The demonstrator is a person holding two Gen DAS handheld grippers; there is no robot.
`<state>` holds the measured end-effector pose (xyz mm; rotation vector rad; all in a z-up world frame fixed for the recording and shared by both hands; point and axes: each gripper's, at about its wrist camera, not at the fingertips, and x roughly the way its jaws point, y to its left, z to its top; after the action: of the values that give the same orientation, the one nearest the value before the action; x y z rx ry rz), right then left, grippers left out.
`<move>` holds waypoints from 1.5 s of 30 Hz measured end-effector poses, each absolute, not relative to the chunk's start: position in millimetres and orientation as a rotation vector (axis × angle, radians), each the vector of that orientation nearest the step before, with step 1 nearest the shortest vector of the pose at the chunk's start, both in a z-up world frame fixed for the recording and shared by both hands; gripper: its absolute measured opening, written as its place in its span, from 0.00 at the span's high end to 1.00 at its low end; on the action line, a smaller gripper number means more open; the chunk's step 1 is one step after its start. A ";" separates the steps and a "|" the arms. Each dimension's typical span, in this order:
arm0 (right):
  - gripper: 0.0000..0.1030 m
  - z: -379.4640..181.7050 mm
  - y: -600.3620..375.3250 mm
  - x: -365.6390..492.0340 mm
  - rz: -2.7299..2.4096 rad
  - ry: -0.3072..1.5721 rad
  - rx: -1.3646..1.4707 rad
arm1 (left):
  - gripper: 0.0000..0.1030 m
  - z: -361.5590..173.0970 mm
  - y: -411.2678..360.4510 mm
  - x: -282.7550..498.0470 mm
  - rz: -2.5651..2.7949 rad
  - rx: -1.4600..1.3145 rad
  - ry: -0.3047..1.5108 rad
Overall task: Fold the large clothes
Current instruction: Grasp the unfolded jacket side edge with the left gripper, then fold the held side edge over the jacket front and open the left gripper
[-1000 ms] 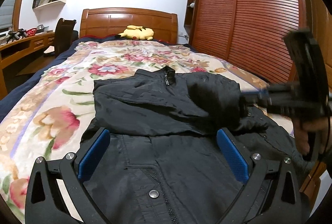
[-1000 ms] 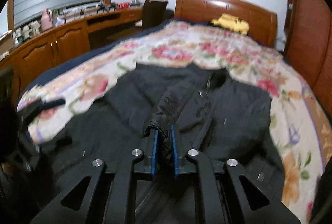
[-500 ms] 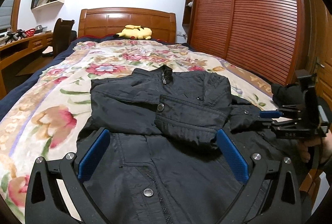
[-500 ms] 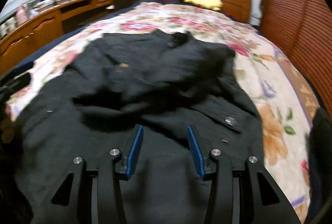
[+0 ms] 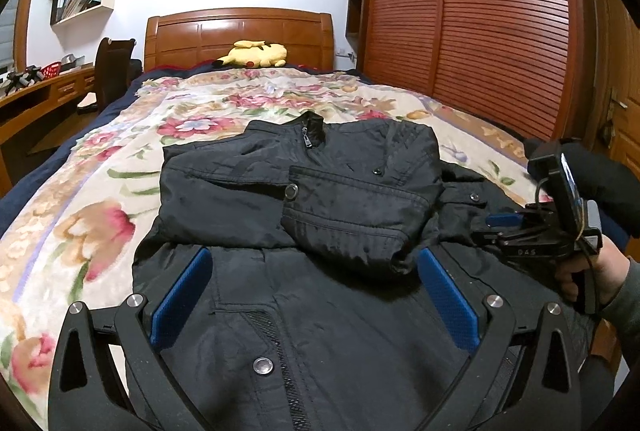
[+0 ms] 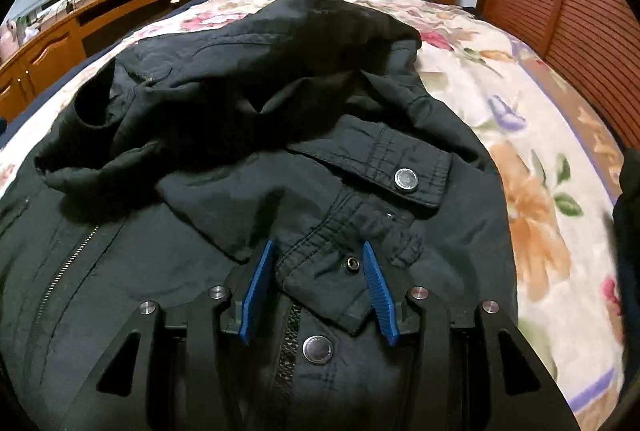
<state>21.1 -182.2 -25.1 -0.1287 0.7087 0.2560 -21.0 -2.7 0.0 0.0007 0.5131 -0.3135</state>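
A large black jacket [image 5: 304,199] lies front up on the flowered bedspread [image 5: 92,199], both sleeves folded across its chest. My left gripper [image 5: 314,267] is wide open and empty, low over the jacket's lower front. My right gripper [image 6: 318,259] is open, its blue pads either side of a snap flap [image 6: 344,271] on the jacket's right edge, touching the cloth but not clamped. The right gripper also shows in the left wrist view [image 5: 504,227], at the jacket's right side.
A yellow plush toy [image 5: 252,53] lies by the wooden headboard [image 5: 240,31]. A slatted wardrobe [image 5: 480,23] runs along the bed's right side. A desk [image 5: 36,99] and a chair [image 5: 114,71] stand on the left.
My right gripper let go of the sleeve it held, leaving it folded over the chest, opened, and moved back down to the jacket's right edge. My left gripper stayed put.
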 end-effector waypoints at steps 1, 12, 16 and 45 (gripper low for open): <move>0.47 -25.3 -179.6 18.9 0.257 0.710 -0.141 | 0.00 0.4 -3.8 -21.6 -0.314 0.004 0.512; 0.46 -34.9 -182.3 20.5 0.275 0.707 -0.122 | 0.08 12.9 -36.4 -22.3 -0.344 0.036 0.530; 0.46 -37.1 -190.4 20.6 0.285 0.692 -0.092 | 0.12 13.1 -58.5 -13.1 -0.369 0.040 0.568; 0.51 -9.6 -235.3 -25.2 0.282 0.604 0.105 | 0.88 28.0 -34.2 -61.3 -0.283 0.001 0.550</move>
<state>-25.2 -235.3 -9.6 0.1052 0.6036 0.2823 -61.3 -34.2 28.0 0.0007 0.5504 -0.2831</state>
